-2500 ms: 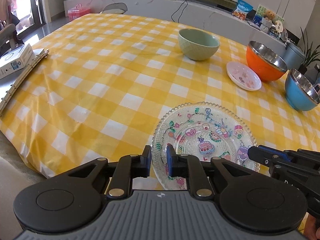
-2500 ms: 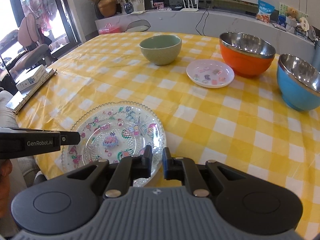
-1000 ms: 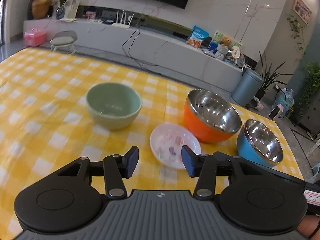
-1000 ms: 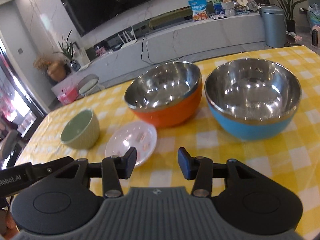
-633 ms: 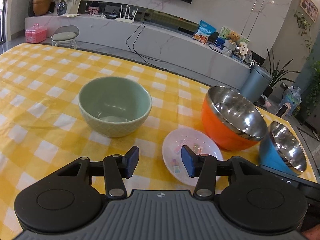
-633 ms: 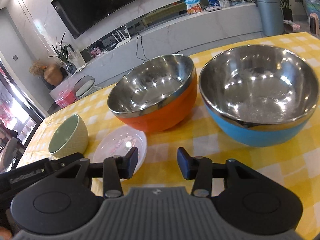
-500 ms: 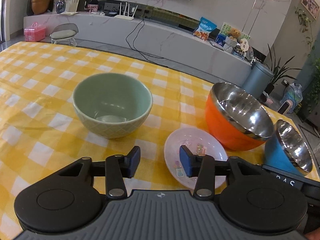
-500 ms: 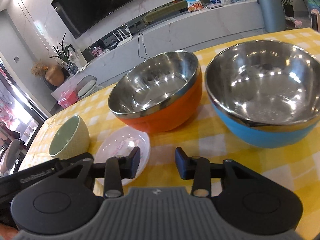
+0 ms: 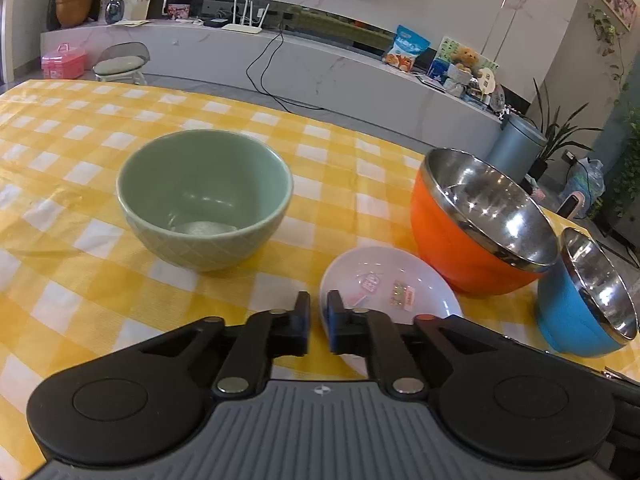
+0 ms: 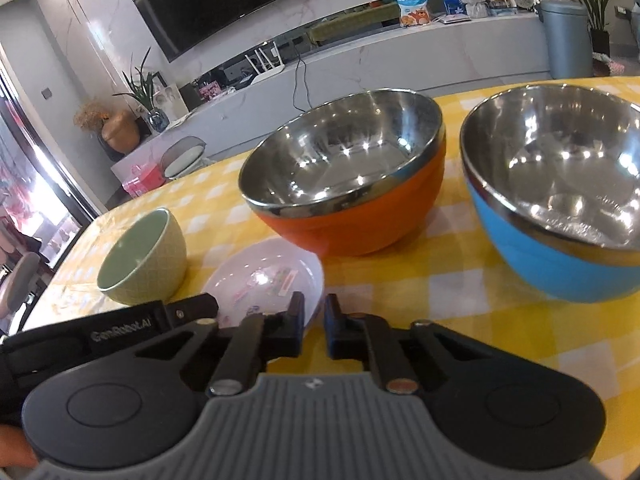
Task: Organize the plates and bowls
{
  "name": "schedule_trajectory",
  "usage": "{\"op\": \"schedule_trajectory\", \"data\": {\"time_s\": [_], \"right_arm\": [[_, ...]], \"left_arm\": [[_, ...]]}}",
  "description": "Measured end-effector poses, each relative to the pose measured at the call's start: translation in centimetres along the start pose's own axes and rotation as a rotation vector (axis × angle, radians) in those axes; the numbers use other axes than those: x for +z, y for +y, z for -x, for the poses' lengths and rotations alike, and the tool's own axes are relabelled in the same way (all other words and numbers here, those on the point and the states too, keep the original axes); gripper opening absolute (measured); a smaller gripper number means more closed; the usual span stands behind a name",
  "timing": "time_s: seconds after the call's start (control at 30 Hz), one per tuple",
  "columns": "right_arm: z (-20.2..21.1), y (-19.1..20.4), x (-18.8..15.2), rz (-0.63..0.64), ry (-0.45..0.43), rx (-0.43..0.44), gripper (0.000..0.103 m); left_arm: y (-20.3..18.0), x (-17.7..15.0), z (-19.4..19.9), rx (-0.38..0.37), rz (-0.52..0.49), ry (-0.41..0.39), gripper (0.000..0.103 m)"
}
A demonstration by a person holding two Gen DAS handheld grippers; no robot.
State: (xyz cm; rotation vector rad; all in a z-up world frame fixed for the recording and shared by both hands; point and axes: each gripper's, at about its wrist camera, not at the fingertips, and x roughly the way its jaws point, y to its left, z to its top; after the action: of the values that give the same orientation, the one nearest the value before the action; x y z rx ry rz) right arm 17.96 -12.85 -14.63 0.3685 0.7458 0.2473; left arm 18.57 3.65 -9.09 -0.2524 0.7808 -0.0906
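A small pink-white plate (image 9: 390,286) lies on the yellow checked tablecloth (image 9: 72,272). My left gripper (image 9: 318,316) has its jaws closed to a narrow gap at the plate's near-left rim. My right gripper (image 10: 313,320) is closed the same way at the rim of the same plate (image 10: 264,276), on its other side. Whether either pinches the rim is hidden. A green ceramic bowl (image 9: 204,198) stands left of the plate. An orange steel-lined bowl (image 9: 480,220) and a blue one (image 9: 586,296) stand right of it.
The left gripper's body (image 10: 108,330) shows at the lower left of the right wrist view. Behind the table runs a long white cabinet (image 9: 280,64) with a stool (image 9: 120,64), a grey bin (image 9: 516,148) and plants.
Both grippers moved from the large glass plate across the table to the small plate. Their jaws opened wide on the way and have now closed to a narrow gap at its rim.
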Motion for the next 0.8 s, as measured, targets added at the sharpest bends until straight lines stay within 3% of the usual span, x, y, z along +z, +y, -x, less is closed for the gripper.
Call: {"op": "schedule_trajectory", "data": {"time_s": [0.4,0.8], "right_arm": [[1.6,0.9,0.7,-0.028,0.040,0.005,0.004],[7.6,4.4,-0.8,-0.011,0.051,0.115,0.004]], "left_arm": [[-0.1,0.4,2.9,-0.002,0.026,0.007,0.003],[1.9,0.1,11.2,-0.026,0.090,-0.013,0.002]]}}
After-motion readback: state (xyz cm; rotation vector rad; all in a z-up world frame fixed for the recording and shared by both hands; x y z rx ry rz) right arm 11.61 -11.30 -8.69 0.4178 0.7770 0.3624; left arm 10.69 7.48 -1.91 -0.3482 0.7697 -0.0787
